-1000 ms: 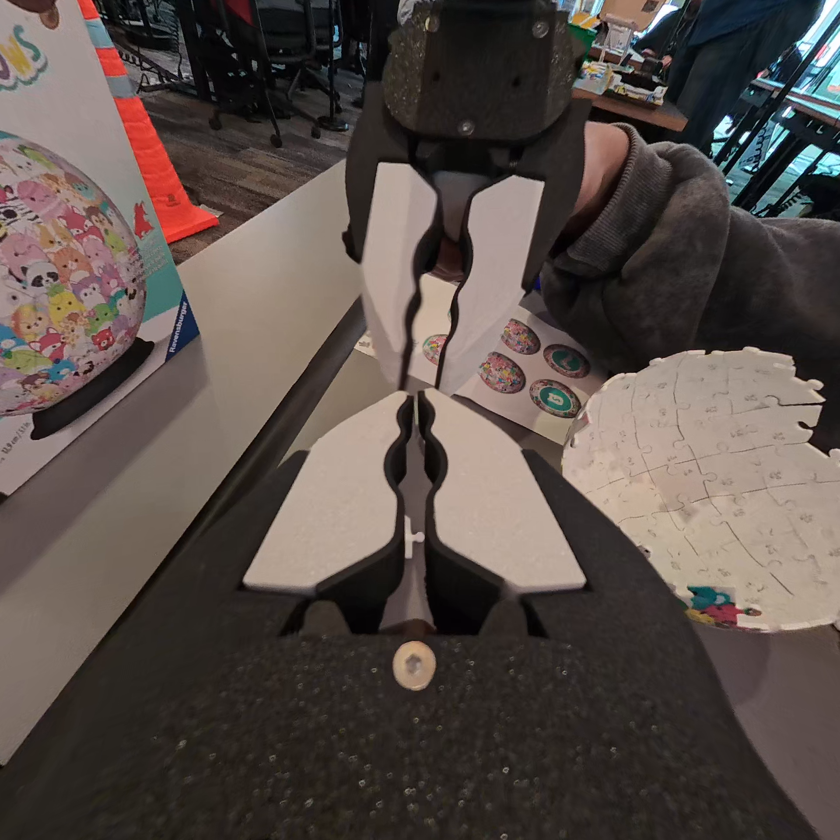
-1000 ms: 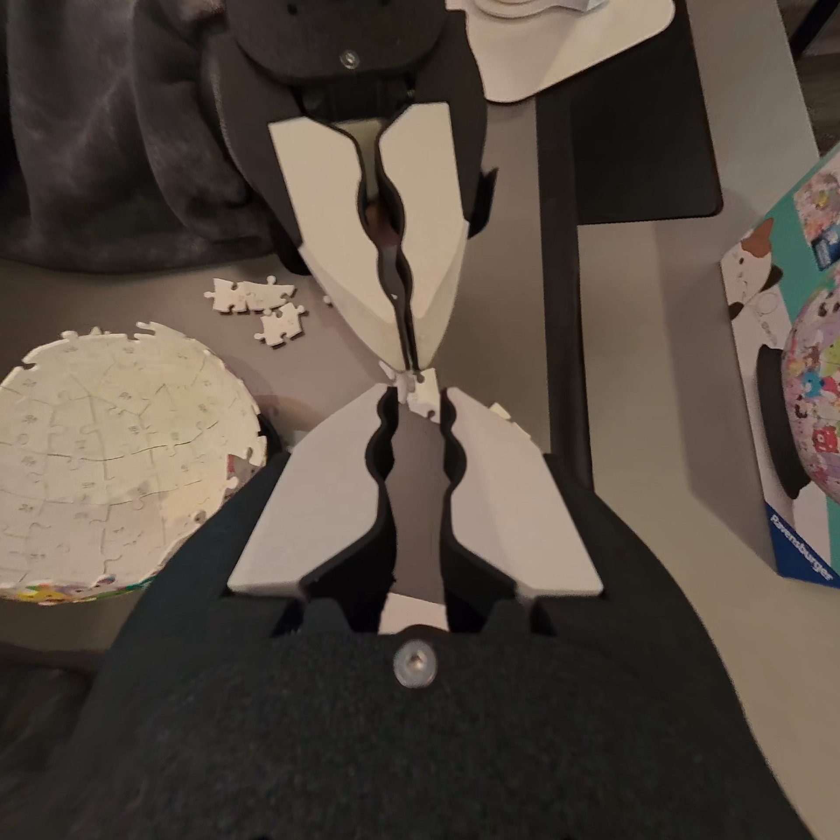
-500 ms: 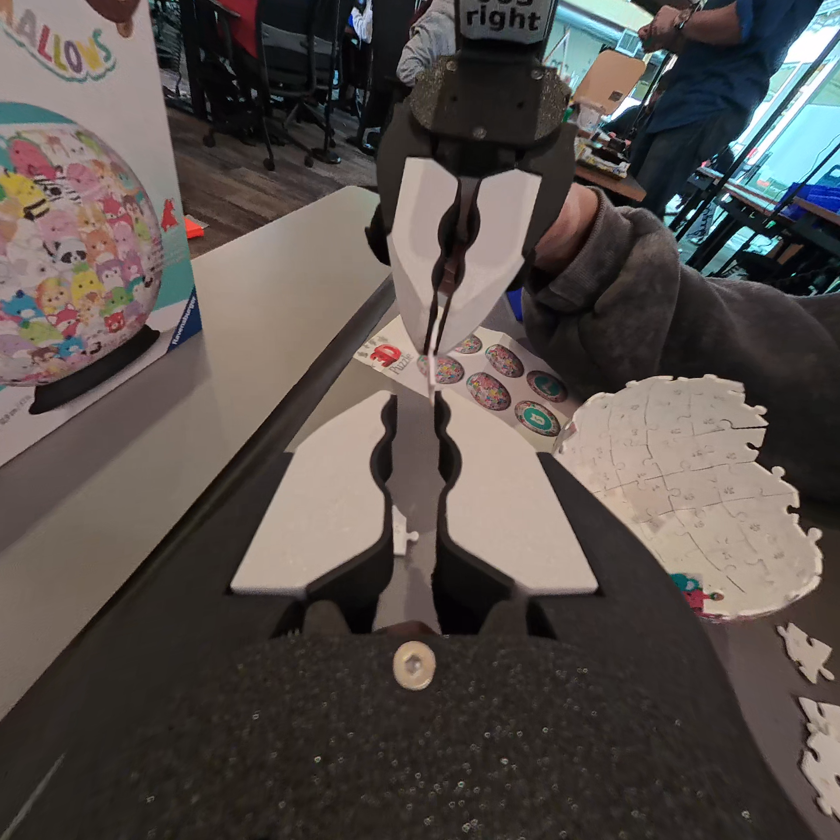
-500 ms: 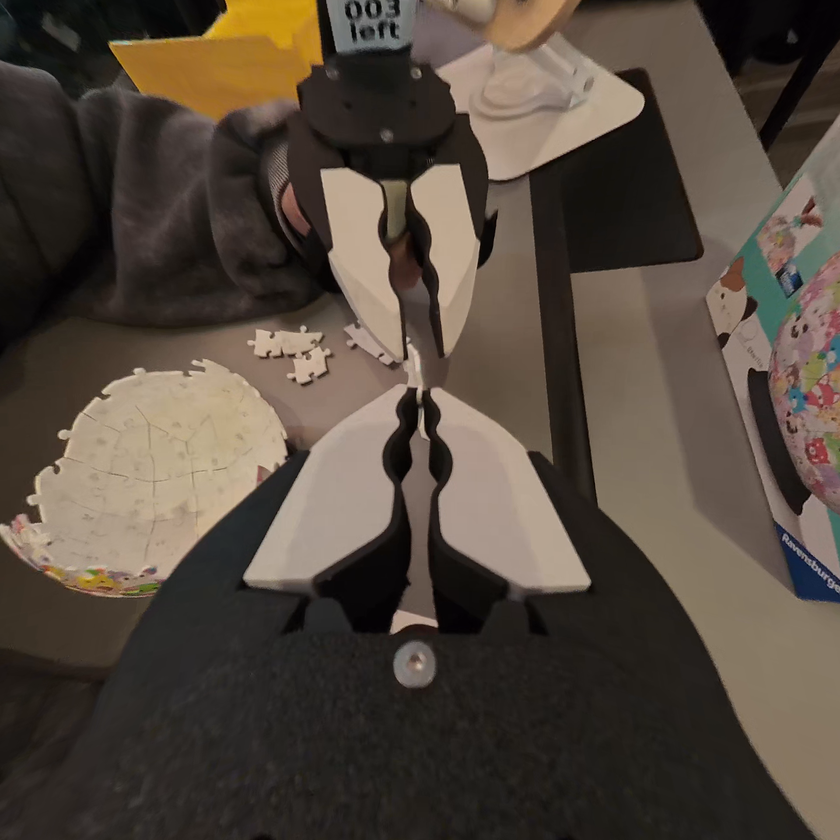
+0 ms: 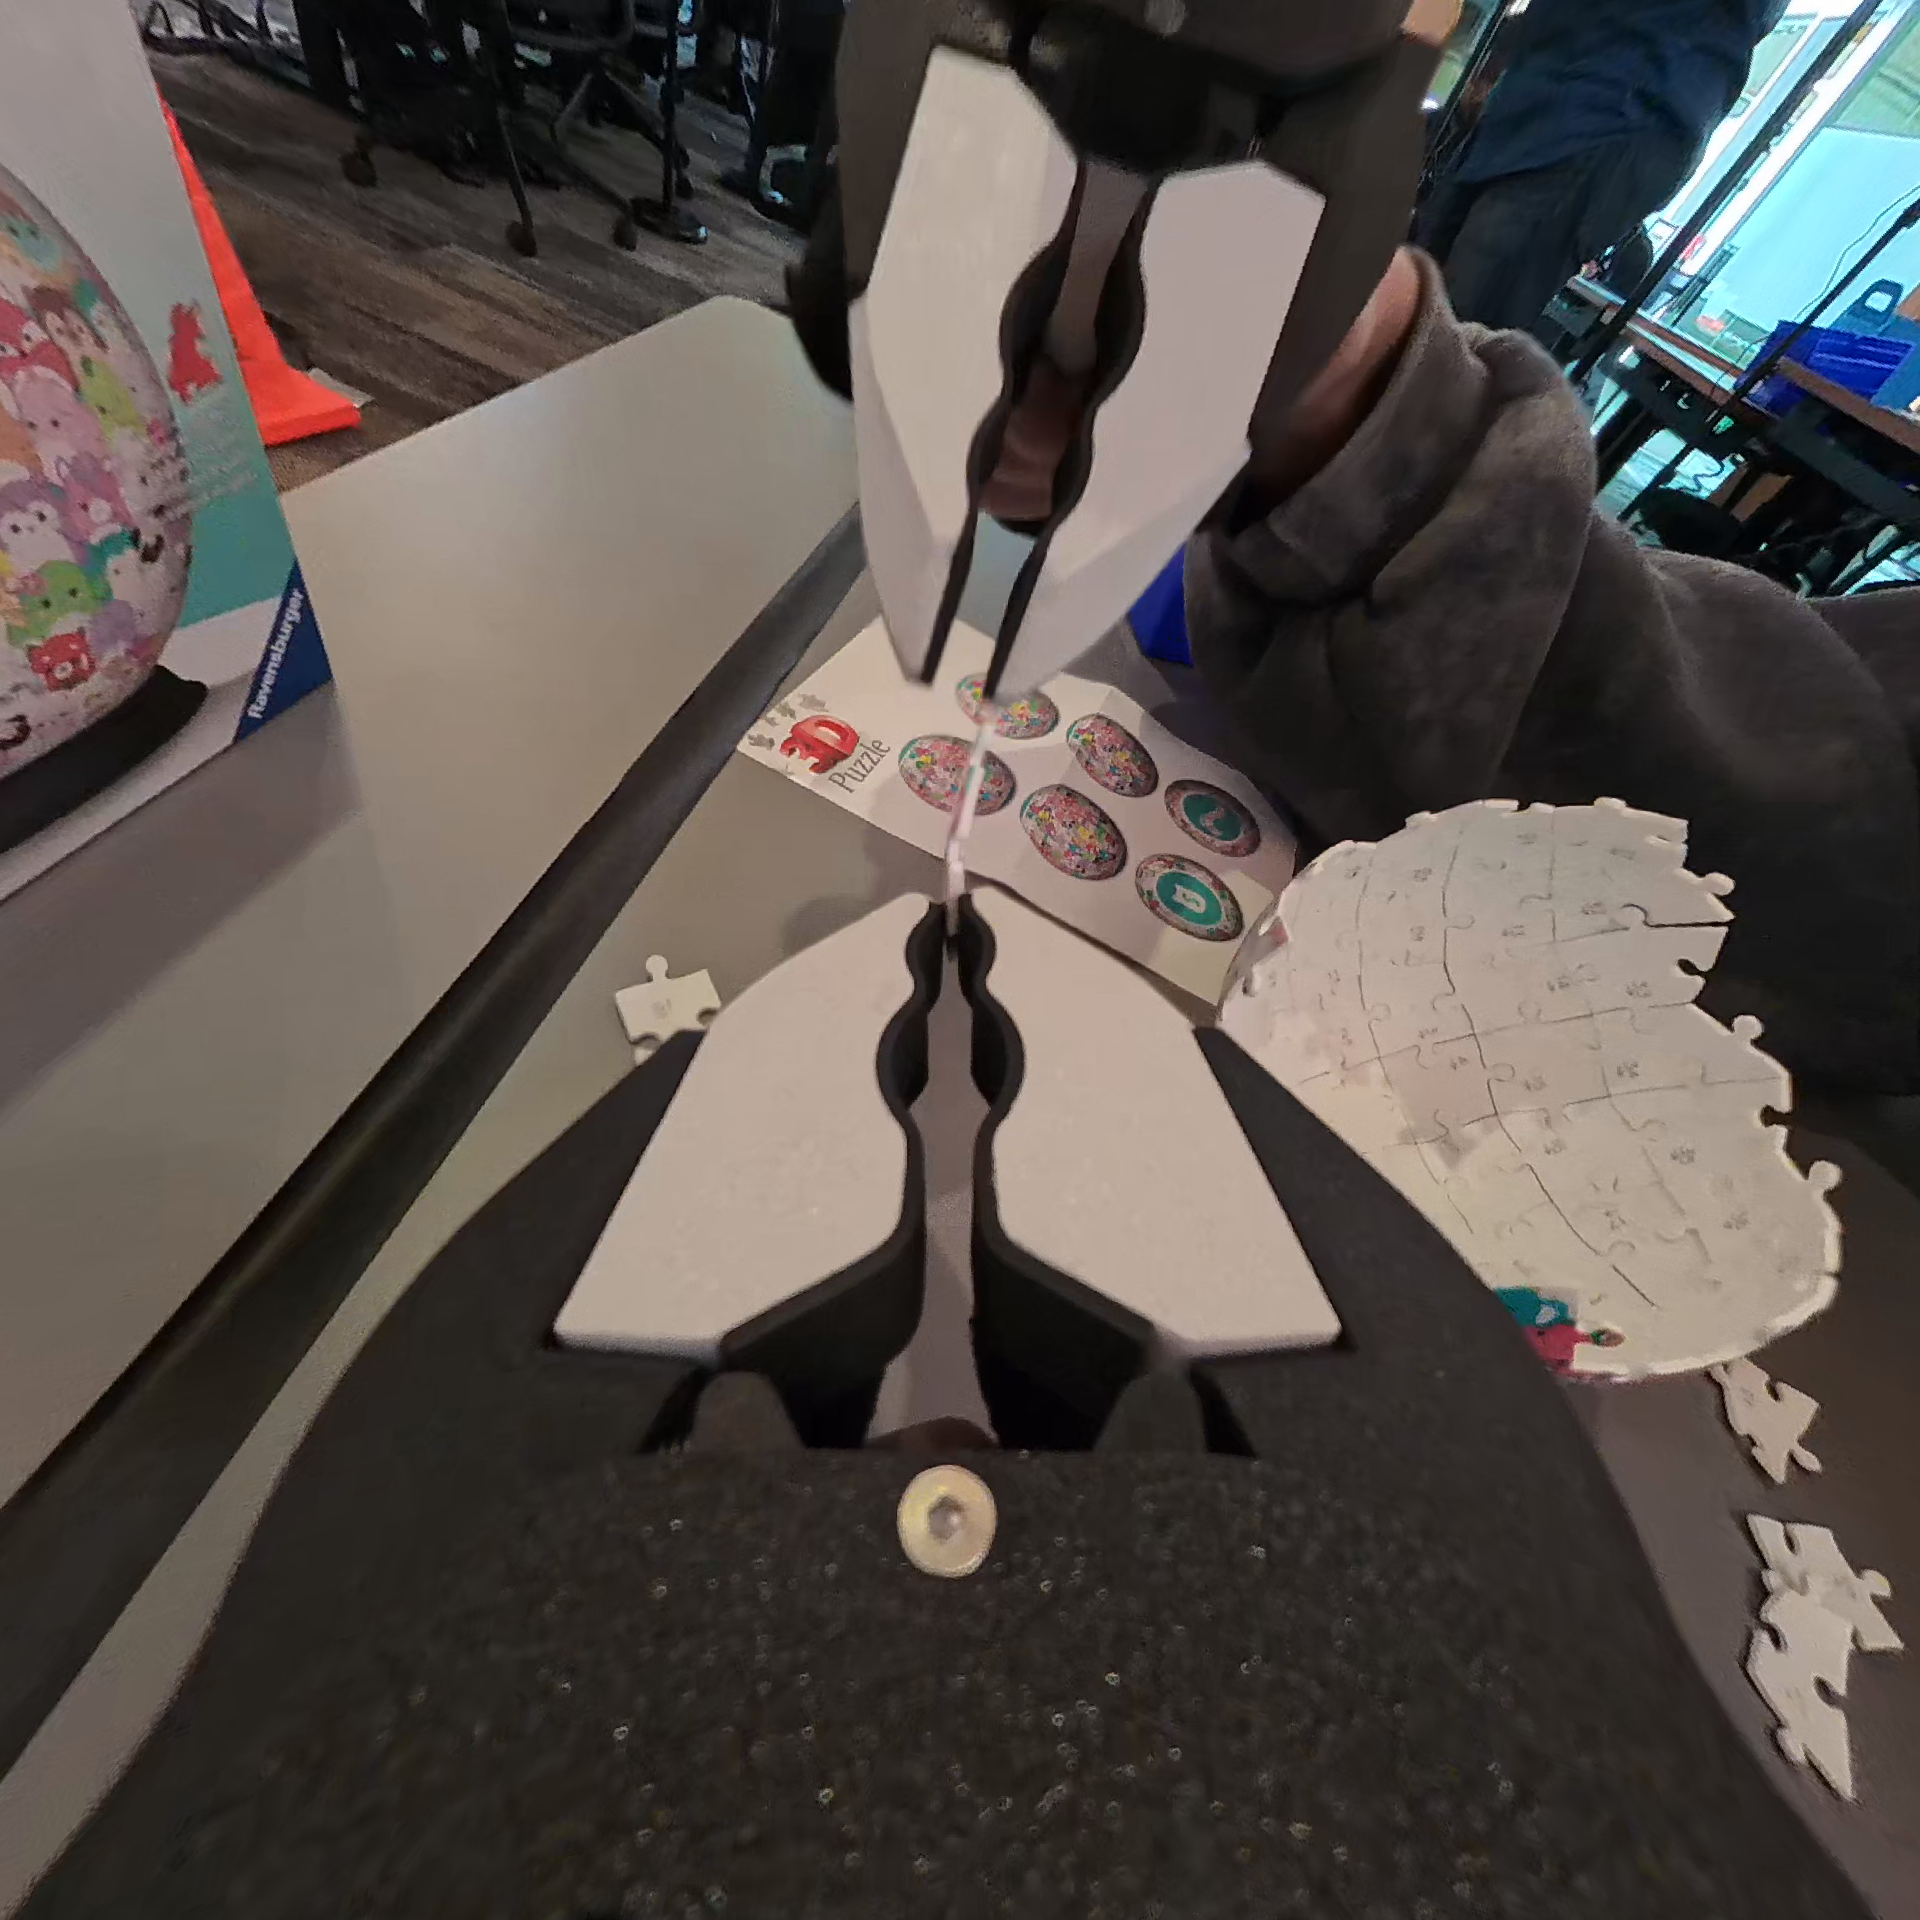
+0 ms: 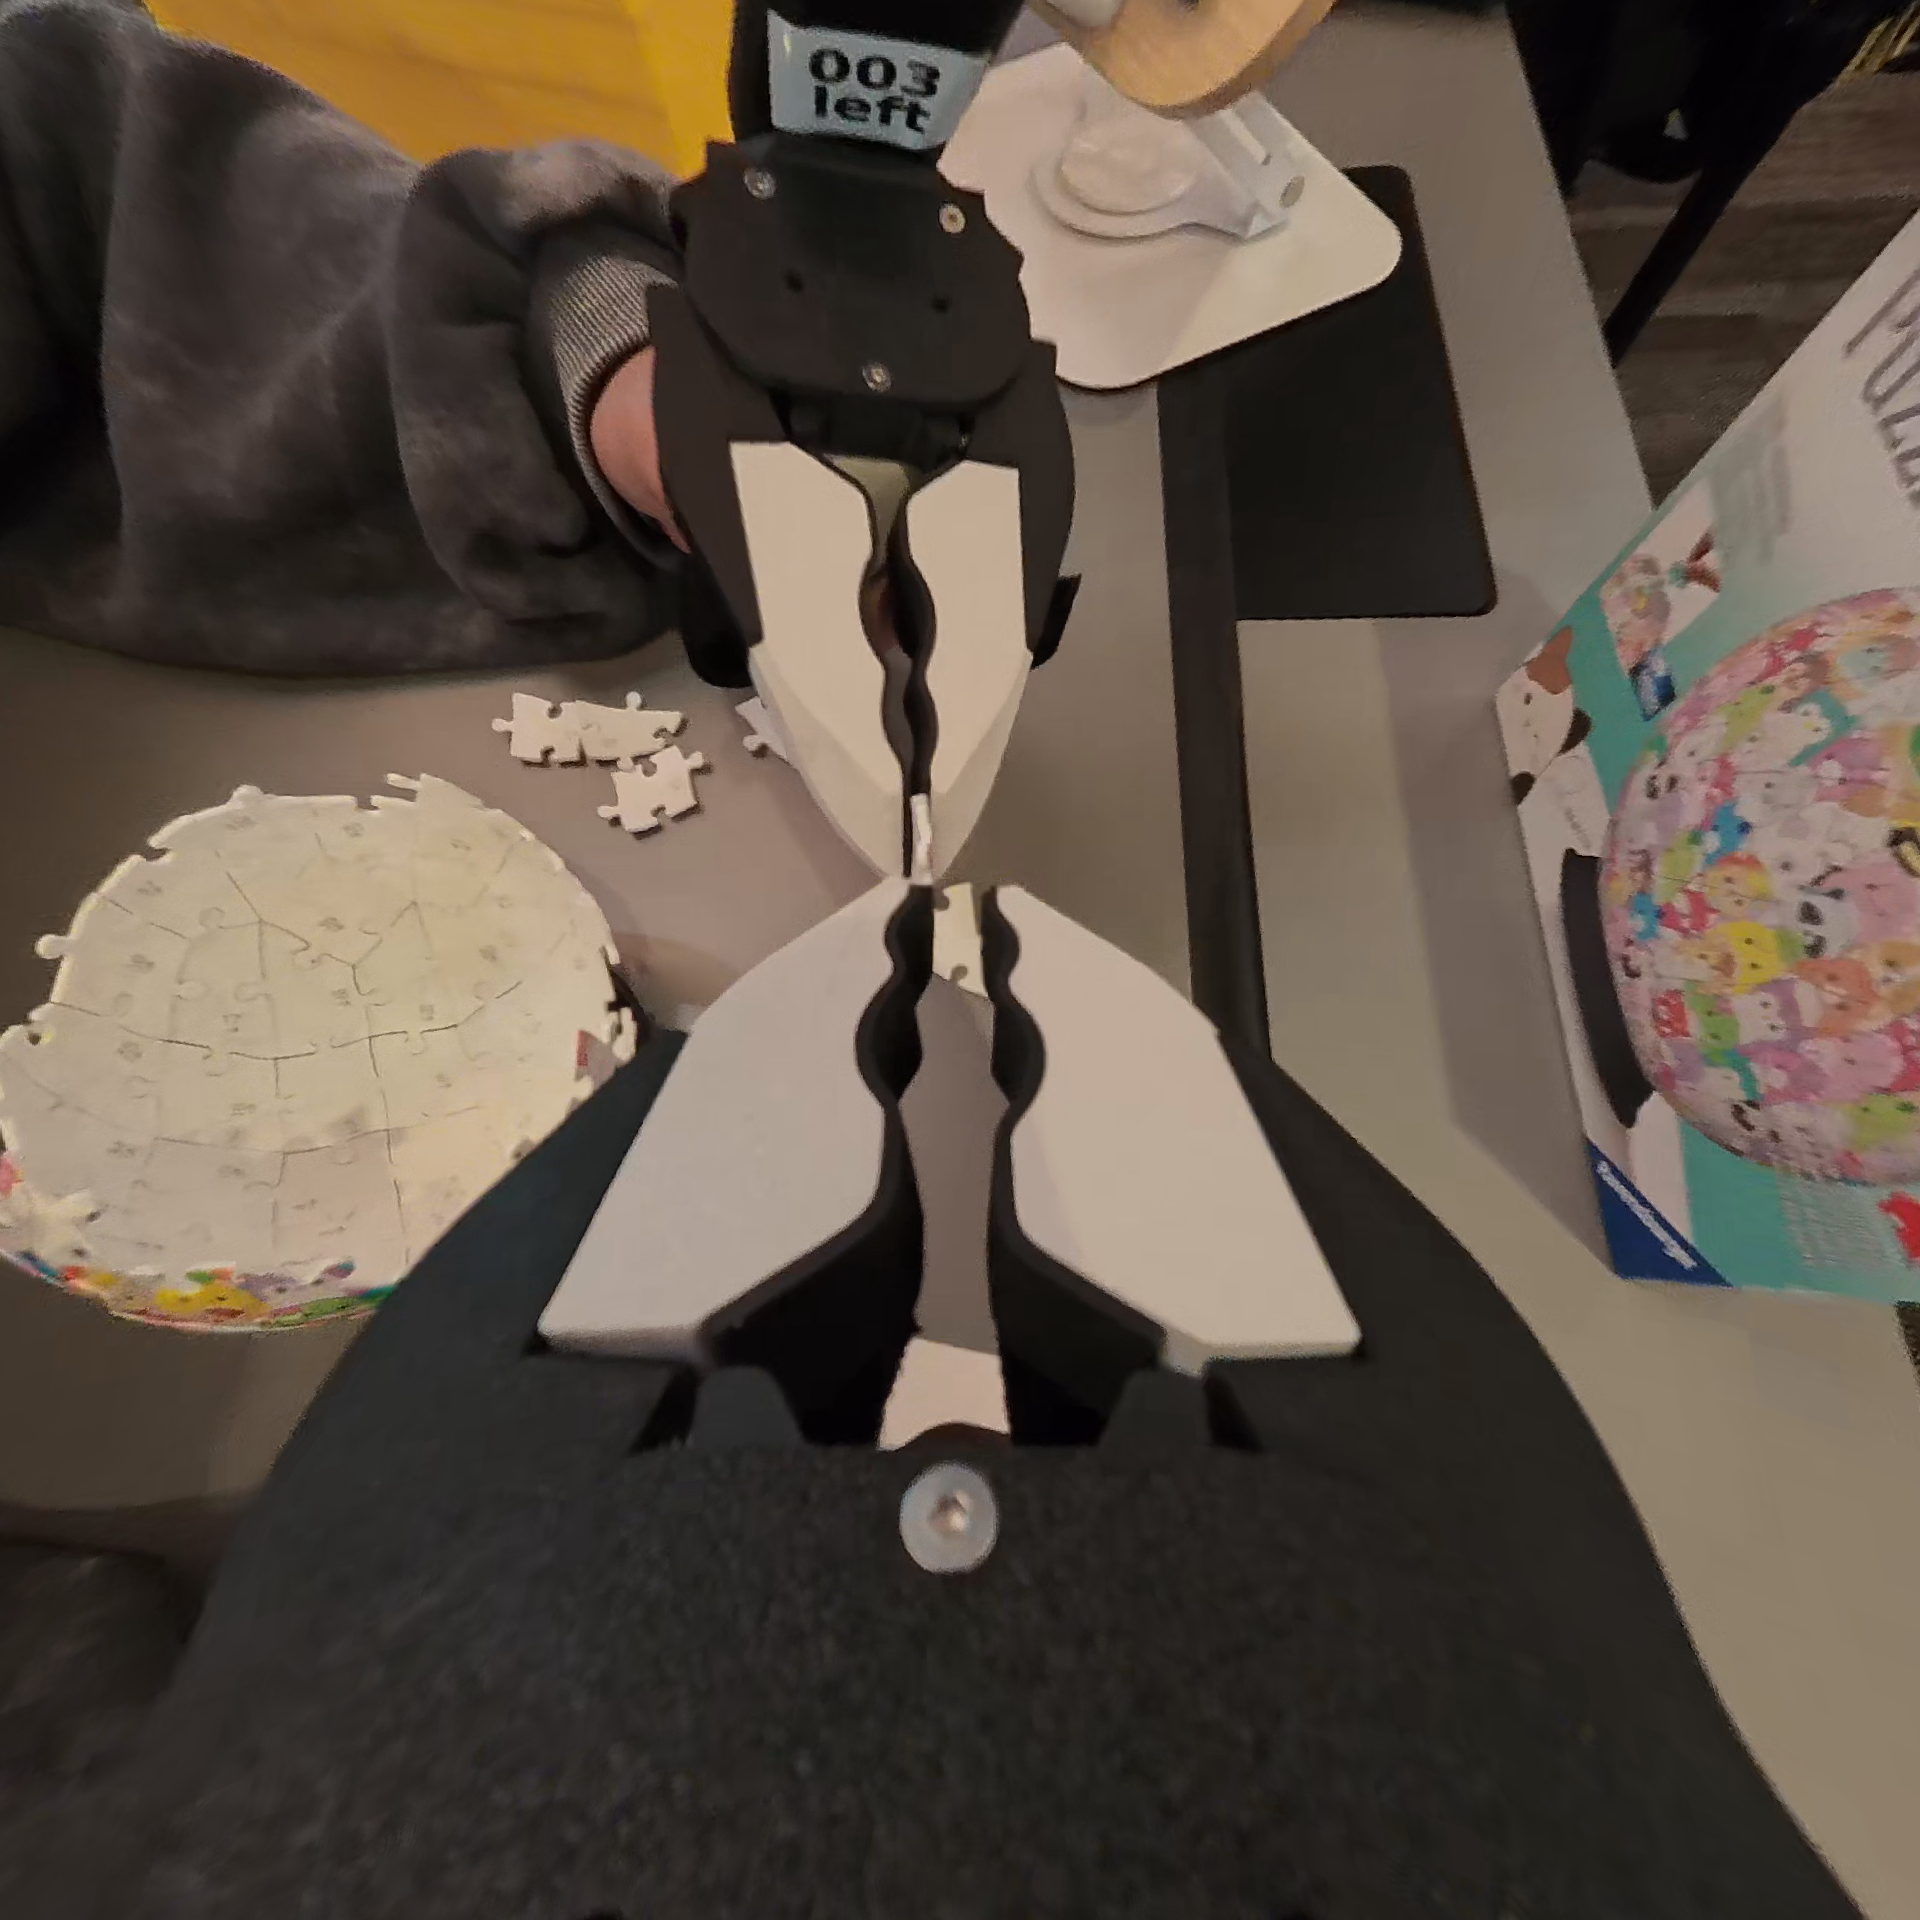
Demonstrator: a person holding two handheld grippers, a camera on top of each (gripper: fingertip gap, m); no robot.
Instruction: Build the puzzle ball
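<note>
Puzzle piece (image 5: 966,805) pinched edge-on by left gripper (image 5: 948,920), right gripper (image 5: 961,681) slightly spread, tip-to-tip.

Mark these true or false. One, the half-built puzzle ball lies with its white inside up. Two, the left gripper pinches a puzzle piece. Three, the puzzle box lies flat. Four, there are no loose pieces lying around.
1. The half-built puzzle ball lies with its white inside up. True.
2. The left gripper pinches a puzzle piece. True.
3. The puzzle box lies flat. False: it stands upright.
4. No loose pieces lie around. False: several loose pieces lie beside the half-built ball.
</note>
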